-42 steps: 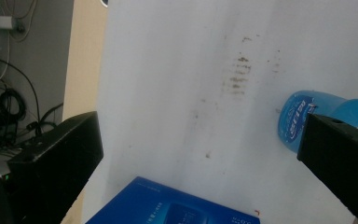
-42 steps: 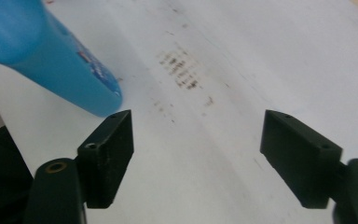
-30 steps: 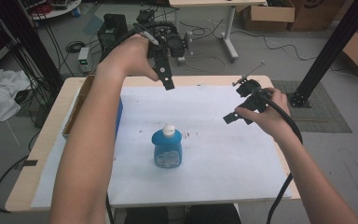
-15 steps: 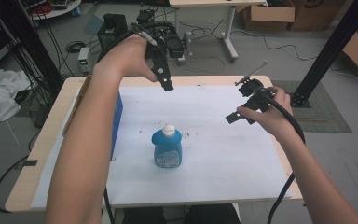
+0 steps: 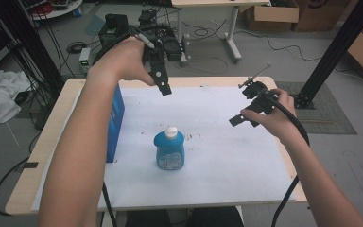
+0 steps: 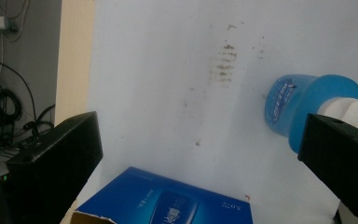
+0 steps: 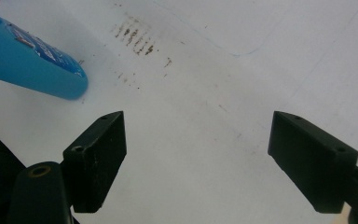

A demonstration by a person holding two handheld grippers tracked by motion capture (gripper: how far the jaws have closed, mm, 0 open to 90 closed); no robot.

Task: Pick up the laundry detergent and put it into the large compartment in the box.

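Note:
A blue bottle (image 5: 169, 150) with a white cap stands upright in the middle of the white sheet (image 5: 208, 118). It also appears as the blue bottle (image 6: 303, 109) in the left gripper view and the blue bottle (image 7: 28, 56) at the upper left of the right gripper view. A blue box (image 5: 116, 120) stands on end at the sheet's left edge; its top, the blue box (image 6: 168, 200), lies below the left jaws. My left gripper (image 5: 163, 85) is held high over the far left, open and empty. My right gripper (image 5: 241, 120) hovers right of the bottle, open and empty.
The sheet covers a wooden table (image 5: 38, 161); brown smudges (image 5: 196, 137) mark it right of the bottle. Beyond the far edge sit equipment and cables (image 5: 123, 23) on the floor. A black frame post (image 5: 335, 52) rises at the right, with cardboard boxes (image 5: 274, 14) behind.
The right gripper has drifted slightly toward the near side and the left arm shifted a little; bottle and box have not moved.

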